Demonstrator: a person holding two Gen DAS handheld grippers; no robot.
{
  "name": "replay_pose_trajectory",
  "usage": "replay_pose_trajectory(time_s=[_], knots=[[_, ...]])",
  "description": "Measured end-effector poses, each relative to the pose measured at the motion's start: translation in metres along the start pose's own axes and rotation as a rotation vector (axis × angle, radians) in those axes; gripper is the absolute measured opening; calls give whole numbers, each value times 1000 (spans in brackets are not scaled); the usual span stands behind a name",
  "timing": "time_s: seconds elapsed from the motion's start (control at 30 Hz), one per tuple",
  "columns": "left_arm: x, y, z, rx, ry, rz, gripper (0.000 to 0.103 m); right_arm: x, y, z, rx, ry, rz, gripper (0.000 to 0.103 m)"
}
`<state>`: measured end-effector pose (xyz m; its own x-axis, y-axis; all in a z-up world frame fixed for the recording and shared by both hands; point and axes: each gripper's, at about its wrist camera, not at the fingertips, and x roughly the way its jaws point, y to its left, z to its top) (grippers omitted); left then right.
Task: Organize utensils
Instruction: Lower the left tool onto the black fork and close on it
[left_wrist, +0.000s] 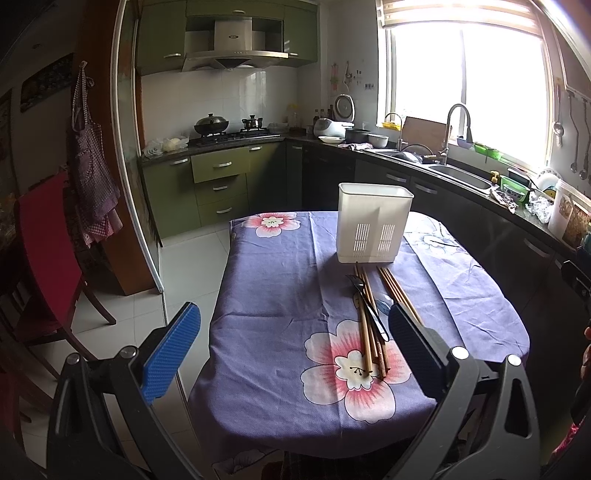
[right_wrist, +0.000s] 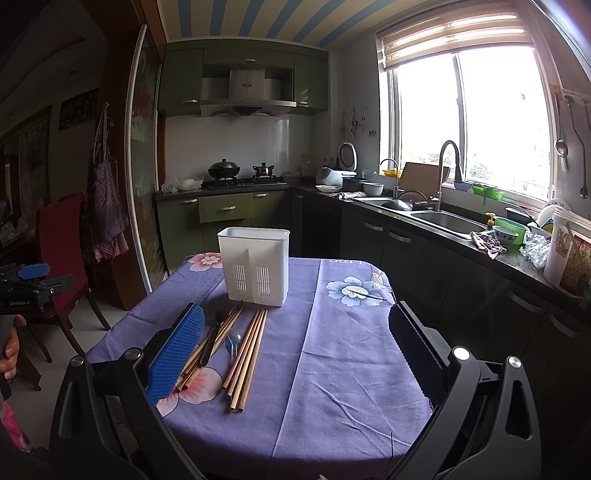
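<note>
Bright light pours in through the window (left_wrist: 465, 92), so it glares white; the left side stays dark, and the edges bend and blur

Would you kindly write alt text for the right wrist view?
The open right gripper hovers over a purple floral tablecloth where wooden chopsticks, a dark spoon and a small blue spoon lie loose before an upright white plastic utensil holder. Behind is a green-cabinet kitchen.
</note>
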<state>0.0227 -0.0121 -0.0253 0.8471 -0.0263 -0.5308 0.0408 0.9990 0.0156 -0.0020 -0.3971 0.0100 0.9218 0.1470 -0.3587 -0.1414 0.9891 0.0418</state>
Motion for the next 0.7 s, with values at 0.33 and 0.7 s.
replay_pose_trajectory(time_s=[0.33,0.7], knots=[[21,-2,1,1,60,-40,97,23,-7,-1,-21,66,4,99],[133,-32,18,27,322,-125,97,141,-31,2,-26,397,99,99]])
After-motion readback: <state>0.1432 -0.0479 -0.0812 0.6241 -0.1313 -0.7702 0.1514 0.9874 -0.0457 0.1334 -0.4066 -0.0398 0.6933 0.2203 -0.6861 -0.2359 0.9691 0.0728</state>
